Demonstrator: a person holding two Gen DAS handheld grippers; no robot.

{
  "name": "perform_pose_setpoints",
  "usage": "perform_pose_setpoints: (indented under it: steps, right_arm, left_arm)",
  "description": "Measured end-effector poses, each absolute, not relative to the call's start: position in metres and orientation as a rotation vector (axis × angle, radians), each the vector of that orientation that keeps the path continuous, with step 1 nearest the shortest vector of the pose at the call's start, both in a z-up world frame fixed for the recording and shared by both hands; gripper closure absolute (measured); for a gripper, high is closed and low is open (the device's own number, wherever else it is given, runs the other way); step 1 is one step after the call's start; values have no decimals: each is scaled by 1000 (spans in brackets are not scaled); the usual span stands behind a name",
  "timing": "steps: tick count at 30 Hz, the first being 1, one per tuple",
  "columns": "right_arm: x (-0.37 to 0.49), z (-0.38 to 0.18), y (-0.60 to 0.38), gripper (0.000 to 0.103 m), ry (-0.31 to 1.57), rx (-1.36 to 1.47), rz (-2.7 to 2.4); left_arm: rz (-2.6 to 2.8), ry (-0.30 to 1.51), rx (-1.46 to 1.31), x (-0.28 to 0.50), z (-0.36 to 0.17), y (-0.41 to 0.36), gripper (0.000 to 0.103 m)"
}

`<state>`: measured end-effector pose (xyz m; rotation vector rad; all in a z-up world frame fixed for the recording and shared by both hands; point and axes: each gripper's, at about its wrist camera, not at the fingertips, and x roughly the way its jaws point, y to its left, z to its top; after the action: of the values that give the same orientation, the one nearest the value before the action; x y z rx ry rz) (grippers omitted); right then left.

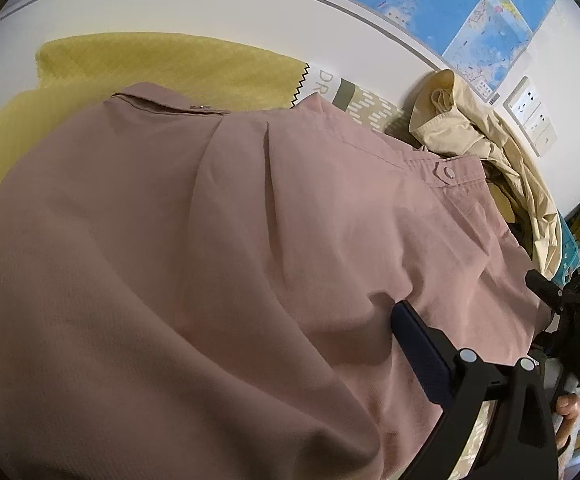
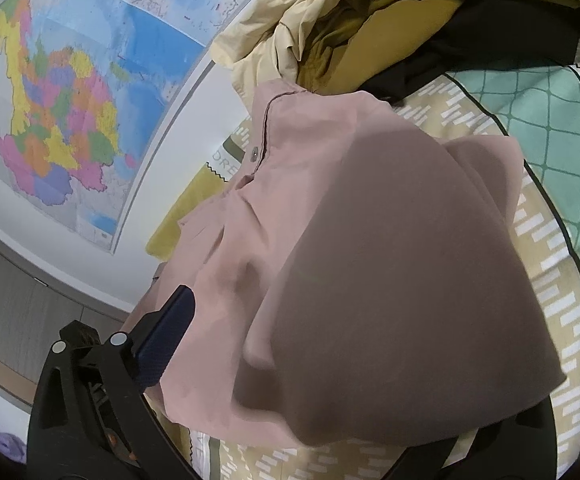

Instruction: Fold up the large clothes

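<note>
A large dusty-pink garment [image 1: 218, 248] with a collar and a snap tab lies spread on the bed and fills most of the left wrist view. Only one blue-padded finger [image 1: 417, 344] of my left gripper shows; the pink cloth drapes over the other side, so the gripper looks shut on the garment. In the right wrist view the same pink garment [image 2: 369, 264] hangs over my right gripper. One blue-padded finger [image 2: 166, 340] shows at its left, and the other is hidden under cloth. The right gripper also shows in the left wrist view [image 1: 569, 312].
A heap of cream, mustard and black clothes [image 2: 329, 28] lies at the bed's far side against the wall. A yellow-green blanket [image 1: 162, 68] lies beyond the pink garment. The patterned bedspread [image 2: 561, 128] is teal and tan. Maps [image 2: 62, 104] and wall sockets [image 1: 529, 116] are on the wall.
</note>
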<state>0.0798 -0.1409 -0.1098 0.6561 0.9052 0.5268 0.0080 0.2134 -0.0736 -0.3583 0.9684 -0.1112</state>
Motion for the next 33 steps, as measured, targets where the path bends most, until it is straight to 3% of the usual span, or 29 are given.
perform_pose_setpoints:
  steps: [6,8,10,12,15,17,20,23,24,25,27,28,30,33]
  right_arm:
    - [88,-110,-142,7,910,696,534]
    - [92,-112,-147,16,924,728,529]
    - [96,-115,-151,32,940,750,533]
    - [99,-119,-153,42,957,759,535]
    - [102,-120,-154,45,960,769,561]
    - [105,-120,-151,44,963,761,580]
    - [109,-119,-145,37,964,751,600]
    - [114,-119,-139,36,969,745,606]
    - [115,-119,-138,40,969,740,612]
    - [116,-119,-136,55,974,724,610]
    - [119,-126,-138,66,991,739,614]
    - [119,-129,-139,73,991,748,614]
    - [119,-131,-141,78,989,749,623]
    - [117,-129,-141,81,986,742,637]
  left_arm:
    - [-86,963,-399,14,-73,216,7]
    - [-69,960,-393,15,-72,215,11]
    - [-58,955,-393,16,-72,217,15]
    - [-47,955,-397,17,-71,220,28]
    - [-52,958,-409,20,-71,224,35]
    - [-58,956,-415,21,-71,225,35]
    - [-110,945,-417,25,-72,220,16]
    - [-98,941,-388,30,-72,214,16]
    - [-89,940,-378,31,-72,214,21]
    - [-76,939,-377,32,-72,215,25]
    - [-48,945,-387,34,-71,221,43]
    - [-42,948,-395,35,-71,224,47]
    - [-40,951,-426,36,-70,232,62]
    - [-41,945,-440,35,-67,236,74]
